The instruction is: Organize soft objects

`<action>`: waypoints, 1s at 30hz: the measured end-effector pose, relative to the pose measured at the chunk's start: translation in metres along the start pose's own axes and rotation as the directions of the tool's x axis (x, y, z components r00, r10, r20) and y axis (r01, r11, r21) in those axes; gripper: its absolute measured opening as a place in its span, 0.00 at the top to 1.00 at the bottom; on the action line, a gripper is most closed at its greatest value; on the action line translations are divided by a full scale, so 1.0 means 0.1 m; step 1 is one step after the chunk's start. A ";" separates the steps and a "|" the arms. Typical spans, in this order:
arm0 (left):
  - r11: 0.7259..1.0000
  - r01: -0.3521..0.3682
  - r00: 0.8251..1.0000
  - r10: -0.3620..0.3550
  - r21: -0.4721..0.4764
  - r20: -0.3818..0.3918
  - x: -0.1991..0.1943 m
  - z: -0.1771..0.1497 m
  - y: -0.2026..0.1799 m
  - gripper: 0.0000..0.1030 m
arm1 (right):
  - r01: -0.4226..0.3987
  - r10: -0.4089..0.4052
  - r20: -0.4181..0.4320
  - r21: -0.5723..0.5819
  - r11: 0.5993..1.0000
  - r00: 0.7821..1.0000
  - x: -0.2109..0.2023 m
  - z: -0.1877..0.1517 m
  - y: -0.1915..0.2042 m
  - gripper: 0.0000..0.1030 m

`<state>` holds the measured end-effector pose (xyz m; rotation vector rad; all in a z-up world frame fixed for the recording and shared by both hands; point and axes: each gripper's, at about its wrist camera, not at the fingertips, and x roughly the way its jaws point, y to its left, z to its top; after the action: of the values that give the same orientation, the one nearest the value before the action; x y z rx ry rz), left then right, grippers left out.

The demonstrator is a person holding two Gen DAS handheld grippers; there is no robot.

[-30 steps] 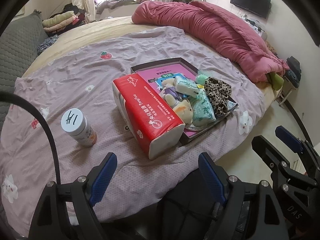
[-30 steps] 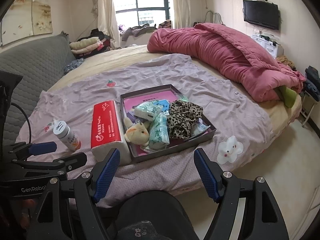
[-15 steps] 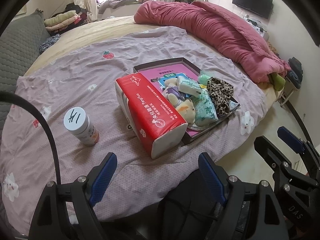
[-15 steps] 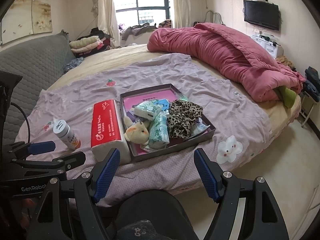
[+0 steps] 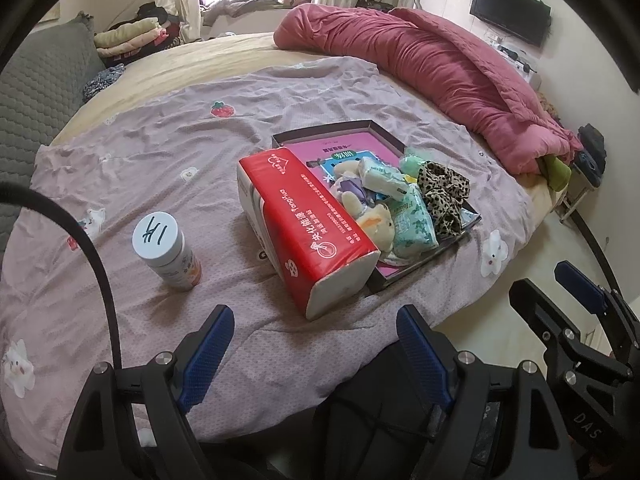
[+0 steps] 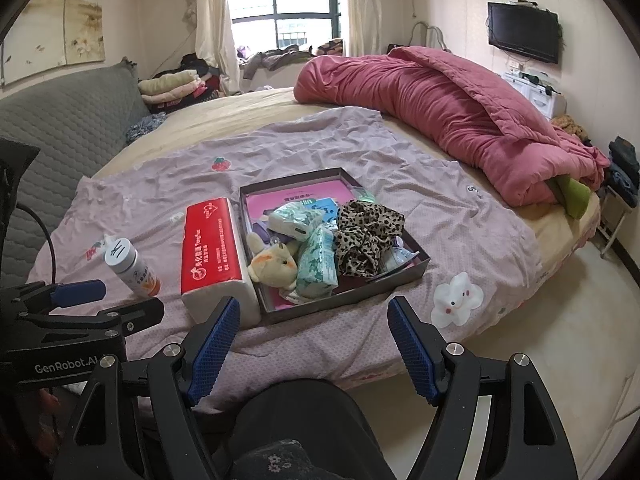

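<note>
A red tissue pack lies on the lilac bedspread against the left side of a dark box with a pink lining. In the box lie a plush toy, green tissue packets and a leopard-print cloth. My left gripper hangs open above the bed's near edge, short of the tissue pack, with nothing between its fingers. My right gripper is open too, in front of the box and holding nothing.
A white-capped bottle stands upright left of the tissue pack. A rolled pink quilt lies along the bed's far right. A grey sofa is at the left. A person's dark-clad knee is below the grippers.
</note>
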<state>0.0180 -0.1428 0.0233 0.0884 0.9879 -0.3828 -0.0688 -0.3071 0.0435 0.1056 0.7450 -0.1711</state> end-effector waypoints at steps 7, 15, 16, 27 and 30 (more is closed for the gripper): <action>1.000 -0.003 1.000 0.003 0.000 0.002 0.00 0.00 0.01 0.19 | 0.000 0.000 0.000 0.000 1.000 1.000 0.00 0.00 0.00 0.25; 1.000 -0.008 1.000 0.008 0.001 -0.008 0.01 0.00 -0.01 0.19 | 0.000 0.000 -0.001 0.000 1.000 1.000 0.00 0.00 0.00 0.25; 1.000 -0.009 1.000 0.009 0.001 -0.008 0.01 -0.01 -0.01 0.19 | -0.001 0.001 -0.002 0.000 1.000 1.000 0.00 0.00 0.00 0.25; 1.000 -0.009 1.000 0.009 0.008 -0.014 0.02 0.00 -0.01 0.19 | 0.001 -0.001 -0.005 -0.001 1.000 1.000 -0.01 0.00 0.00 0.25; 1.000 -0.015 1.000 0.015 0.010 -0.019 0.03 0.00 -0.02 0.19 | -0.001 0.001 -0.007 -0.003 1.000 1.000 -0.01 0.00 0.00 0.25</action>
<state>0.0183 -0.1455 0.0210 0.1086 1.0034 -0.3736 -0.0694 -0.3073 0.0440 0.1038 0.7524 -0.1688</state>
